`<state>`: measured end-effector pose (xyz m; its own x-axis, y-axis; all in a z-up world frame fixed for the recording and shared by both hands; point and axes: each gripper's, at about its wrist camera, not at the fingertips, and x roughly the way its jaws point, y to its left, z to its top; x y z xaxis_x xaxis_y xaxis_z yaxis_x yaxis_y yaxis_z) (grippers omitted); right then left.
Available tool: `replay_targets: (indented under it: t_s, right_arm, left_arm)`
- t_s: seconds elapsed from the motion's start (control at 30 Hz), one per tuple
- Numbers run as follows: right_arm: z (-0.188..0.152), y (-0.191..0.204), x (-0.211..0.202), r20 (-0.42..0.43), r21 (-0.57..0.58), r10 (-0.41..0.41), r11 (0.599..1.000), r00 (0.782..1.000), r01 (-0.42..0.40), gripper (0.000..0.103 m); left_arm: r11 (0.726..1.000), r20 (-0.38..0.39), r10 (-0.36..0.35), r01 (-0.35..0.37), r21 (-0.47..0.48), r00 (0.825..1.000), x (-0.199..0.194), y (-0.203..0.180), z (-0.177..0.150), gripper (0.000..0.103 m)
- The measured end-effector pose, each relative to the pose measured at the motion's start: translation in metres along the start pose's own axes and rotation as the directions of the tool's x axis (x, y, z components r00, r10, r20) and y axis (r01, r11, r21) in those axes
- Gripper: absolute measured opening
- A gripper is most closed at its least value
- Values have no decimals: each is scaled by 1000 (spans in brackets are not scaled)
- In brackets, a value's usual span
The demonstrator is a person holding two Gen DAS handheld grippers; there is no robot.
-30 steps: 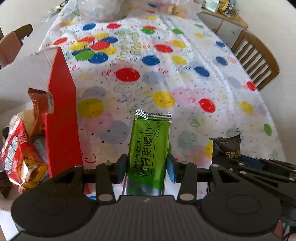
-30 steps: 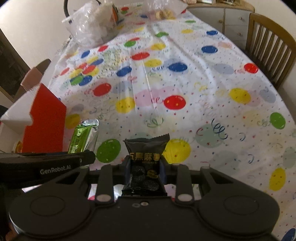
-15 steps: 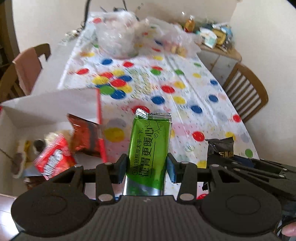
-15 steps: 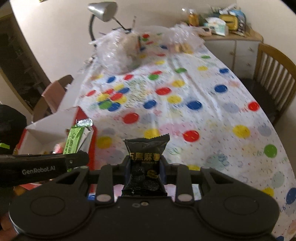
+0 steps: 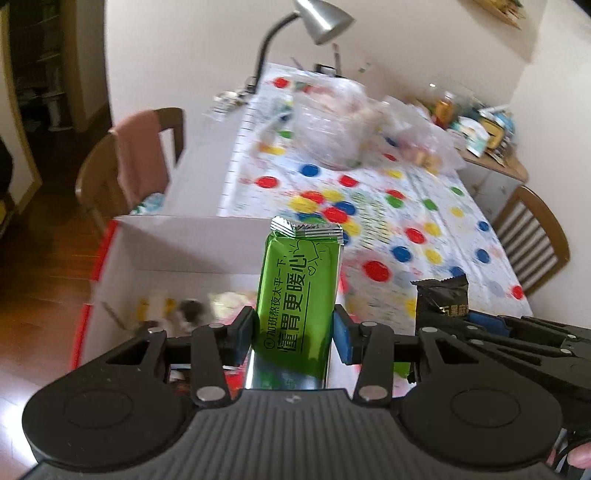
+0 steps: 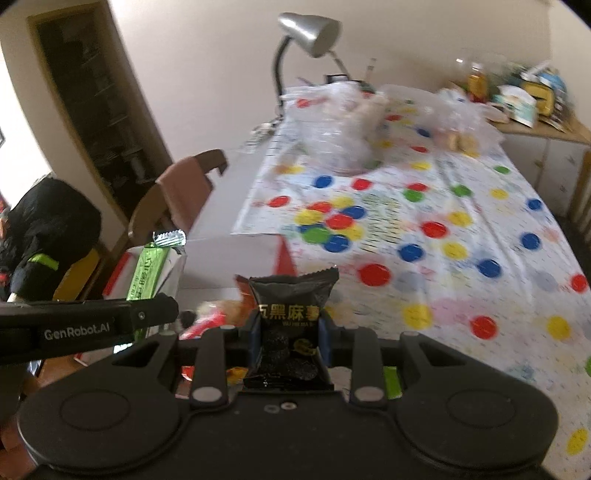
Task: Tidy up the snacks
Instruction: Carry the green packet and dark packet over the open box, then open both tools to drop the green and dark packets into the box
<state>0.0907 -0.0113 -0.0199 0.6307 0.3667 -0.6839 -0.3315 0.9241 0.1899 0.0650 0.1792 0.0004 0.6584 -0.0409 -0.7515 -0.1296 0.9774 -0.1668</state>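
Now the left hand-held gripper (image 5: pixel 293 338) is clenched on a green snack bar (image 5: pixel 299 295), upright above the open white box (image 5: pixel 184 240) at the worktop (image 5: pixel 443 236) edge; the right hand-held gripper (image 6: pixel 288 341) grasps a black sesame snack packet (image 6: pixel 291 314) just beside the box. Past the box the spotted cloth lies bare. "GenRobot.AI" marks the left gripper

Each wrist camera looks forward and down along its own fingers, close behind them; both share the polka-dot tablecloth (image 5: pixel 424 206), desk lamp (image 6: pixel 306 26) and white box (image 5: pixel 192 243)
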Motion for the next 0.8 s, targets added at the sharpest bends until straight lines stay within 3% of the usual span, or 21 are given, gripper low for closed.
replay_targets:
  t_s: [0.23,0.4,0.8]
  right_arm:
    - [8,41,30,-38,-63,58,996,998,-60,29]
    - [9,63,63,-112,-82,97,991,989,-106,29]
    - [-5,80,123,-210,-138,59,986,976,-89,29]
  left_arm:
    - [996,-9,85,-85,-26,996,7,49,6,43]
    - [992,-53,123,-125,-23,991,30,75,7,43]
    - [988,-153,152,-144,62,977,91,81,2,43]
